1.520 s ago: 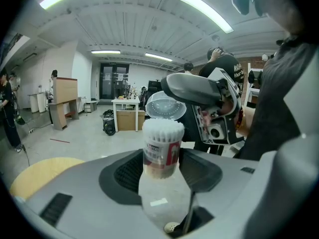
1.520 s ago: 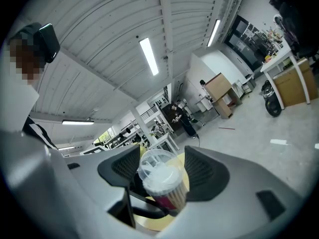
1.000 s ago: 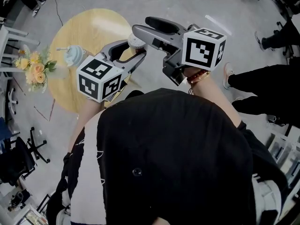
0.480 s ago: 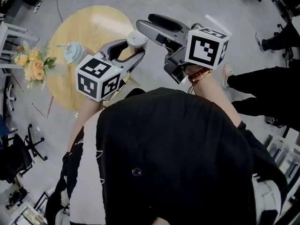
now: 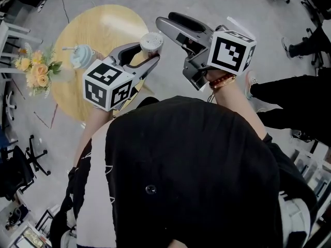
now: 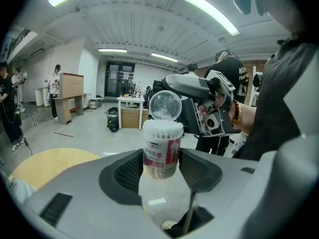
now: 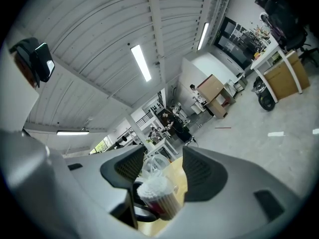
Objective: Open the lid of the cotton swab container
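The cotton swab container [image 6: 161, 151], a clear tub with a red and white label and packed with white swab heads, stands upright between the pads of my left gripper [image 6: 160, 172], which is shut on it. Its clear round lid [image 6: 165, 105] stands flipped up behind the tub. In the head view the tub's top [image 5: 151, 41] shows at the left gripper [image 5: 146, 52], with the right gripper [image 5: 164, 20] just beyond it. The right gripper [image 7: 162, 171] has its jaws either side of the lid [image 7: 155, 164]. They have just been closing, and a gap still shows beside the lid.
Below lies a round yellow table [image 5: 98, 30] with a pale blue cup [image 5: 80, 58] and a bunch of flowers [image 5: 35, 71] at its left edge. People's legs [image 5: 289, 89] stand at the right. An office chair [image 5: 20, 174] is at the lower left.
The right gripper's jaws have narrowed a little. Both grippers and the container sit slightly higher and further right in the head view.
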`<control>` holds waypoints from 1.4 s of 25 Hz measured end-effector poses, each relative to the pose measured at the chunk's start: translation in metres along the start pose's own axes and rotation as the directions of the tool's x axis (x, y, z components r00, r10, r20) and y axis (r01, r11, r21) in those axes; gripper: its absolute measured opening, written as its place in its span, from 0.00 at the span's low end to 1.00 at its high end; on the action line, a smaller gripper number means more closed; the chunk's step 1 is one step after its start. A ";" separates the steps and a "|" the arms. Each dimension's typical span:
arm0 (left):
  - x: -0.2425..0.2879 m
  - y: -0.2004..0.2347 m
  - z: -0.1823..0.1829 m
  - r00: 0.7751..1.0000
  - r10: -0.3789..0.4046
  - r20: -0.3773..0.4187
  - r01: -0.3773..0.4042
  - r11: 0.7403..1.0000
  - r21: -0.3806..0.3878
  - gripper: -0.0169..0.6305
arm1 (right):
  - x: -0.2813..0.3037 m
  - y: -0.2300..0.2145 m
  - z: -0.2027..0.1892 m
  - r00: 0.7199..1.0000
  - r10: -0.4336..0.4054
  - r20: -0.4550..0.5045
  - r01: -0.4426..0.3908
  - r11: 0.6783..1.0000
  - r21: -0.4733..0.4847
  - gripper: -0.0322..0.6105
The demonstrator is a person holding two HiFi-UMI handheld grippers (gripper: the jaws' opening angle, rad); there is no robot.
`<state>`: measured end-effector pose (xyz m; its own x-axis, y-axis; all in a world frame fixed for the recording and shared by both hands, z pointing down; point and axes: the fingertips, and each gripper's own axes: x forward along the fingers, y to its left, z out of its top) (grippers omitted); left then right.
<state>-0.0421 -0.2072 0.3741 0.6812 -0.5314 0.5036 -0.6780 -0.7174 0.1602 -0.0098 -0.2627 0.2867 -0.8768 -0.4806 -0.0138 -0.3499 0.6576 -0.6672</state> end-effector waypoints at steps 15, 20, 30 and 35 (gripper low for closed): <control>-0.014 0.015 0.004 0.998 0.022 0.051 -0.020 0.999 -0.038 0.39 | 0.011 -0.005 -0.009 1.000 -0.005 -0.026 0.005 1.000 0.012 0.37; -0.013 0.015 0.009 0.998 0.022 0.062 -0.019 0.999 -0.042 0.39 | 0.006 -0.010 -0.008 1.000 -0.020 -0.018 0.021 0.999 0.036 0.36; -0.018 0.016 0.005 0.996 0.030 0.079 -0.025 0.998 -0.055 0.39 | 0.006 -0.015 -0.015 0.999 -0.034 -0.024 0.035 0.997 0.064 0.35; -0.021 0.017 0.005 0.996 0.038 0.084 -0.032 0.998 -0.061 0.39 | 0.006 -0.015 -0.017 0.999 -0.038 -0.032 0.040 0.997 0.060 0.35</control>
<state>-0.0660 -0.2105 0.3622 0.6761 -0.5940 0.4360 -0.7153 -0.6711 0.1948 -0.0156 -0.2657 0.3090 -0.8730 -0.4865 0.0355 -0.3644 0.6020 -0.7105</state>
